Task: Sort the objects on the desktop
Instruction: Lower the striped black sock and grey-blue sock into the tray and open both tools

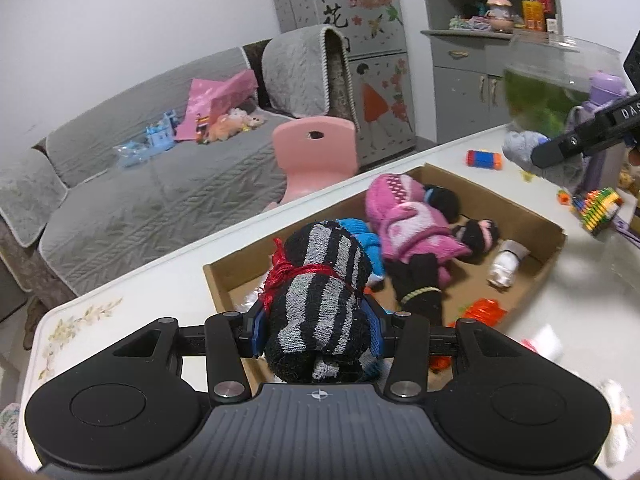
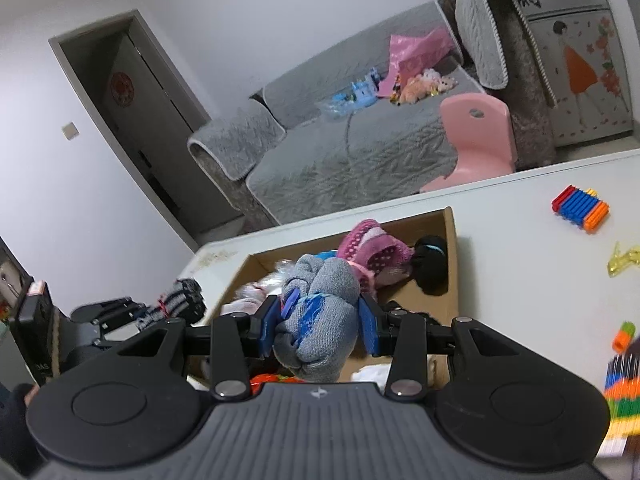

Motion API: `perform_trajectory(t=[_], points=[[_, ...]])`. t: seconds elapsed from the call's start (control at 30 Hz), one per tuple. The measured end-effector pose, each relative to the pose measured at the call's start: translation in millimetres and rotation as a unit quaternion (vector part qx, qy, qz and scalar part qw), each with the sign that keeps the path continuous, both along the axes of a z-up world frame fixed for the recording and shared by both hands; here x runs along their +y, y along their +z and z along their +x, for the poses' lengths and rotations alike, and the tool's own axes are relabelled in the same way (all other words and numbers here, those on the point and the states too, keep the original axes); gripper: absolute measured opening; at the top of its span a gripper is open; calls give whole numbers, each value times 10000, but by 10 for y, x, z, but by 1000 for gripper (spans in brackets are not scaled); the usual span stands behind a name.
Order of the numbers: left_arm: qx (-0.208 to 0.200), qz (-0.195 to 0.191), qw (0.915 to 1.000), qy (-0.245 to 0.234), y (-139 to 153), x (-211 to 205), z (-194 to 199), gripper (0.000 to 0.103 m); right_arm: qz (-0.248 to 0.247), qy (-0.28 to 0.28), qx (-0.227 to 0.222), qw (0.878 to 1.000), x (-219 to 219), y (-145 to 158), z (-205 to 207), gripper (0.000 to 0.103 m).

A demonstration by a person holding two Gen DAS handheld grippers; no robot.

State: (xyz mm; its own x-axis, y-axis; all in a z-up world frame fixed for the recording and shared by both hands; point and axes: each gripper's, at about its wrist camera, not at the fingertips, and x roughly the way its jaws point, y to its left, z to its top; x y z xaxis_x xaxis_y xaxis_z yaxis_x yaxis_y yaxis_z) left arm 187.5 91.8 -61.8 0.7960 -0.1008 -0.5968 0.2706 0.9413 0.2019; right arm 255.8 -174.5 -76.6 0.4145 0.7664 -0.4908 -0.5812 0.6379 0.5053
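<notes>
1. The left gripper (image 1: 316,334) is clenched on a black-and-grey striped sock bundle (image 1: 320,292), held above the cardboard box (image 1: 536,256) at its near-left corner, probably for dropping in.
2. The right gripper (image 2: 320,328) grasps a grey sock bundle (image 2: 320,308) over the same box, likely bound for the pink socks (image 2: 372,252) inside.

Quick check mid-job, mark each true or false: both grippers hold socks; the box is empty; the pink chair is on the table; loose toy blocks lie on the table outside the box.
1. Both grippers hold socks. True: the left gripper clamps a black-and-grey striped sock bundle, the right gripper a grey sock bundle.
2. The box is empty. False: it holds a pink bundle and others.
3. The pink chair is on the table. False: it stands beyond the table.
4. Loose blocks lie outside the box. True.
</notes>
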Motion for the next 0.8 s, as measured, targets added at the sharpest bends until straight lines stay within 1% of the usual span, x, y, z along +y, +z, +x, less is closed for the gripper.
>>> perform_trajectory(t=[0.17, 0.37, 0.5, 0.63, 0.8], points=[[145, -201, 9997, 83, -24, 86, 232, 52, -202, 58, 147, 9997, 137, -136, 161, 38], [306, -448, 9984, 133, -31, 175, 444, 53, -324, 124, 244, 9991, 198, -226, 232, 38], [349, -511, 9979, 187, -31, 220, 542, 53, -330, 101, 269, 9990, 205, -236, 297, 38], [407, -697, 9963, 294, -6, 315, 640, 53, -324, 107, 231, 9992, 223, -196, 356, 39], [495, -751, 9953, 348, -11, 349, 826, 53, -310, 95, 194, 9993, 277, -176, 456, 39]])
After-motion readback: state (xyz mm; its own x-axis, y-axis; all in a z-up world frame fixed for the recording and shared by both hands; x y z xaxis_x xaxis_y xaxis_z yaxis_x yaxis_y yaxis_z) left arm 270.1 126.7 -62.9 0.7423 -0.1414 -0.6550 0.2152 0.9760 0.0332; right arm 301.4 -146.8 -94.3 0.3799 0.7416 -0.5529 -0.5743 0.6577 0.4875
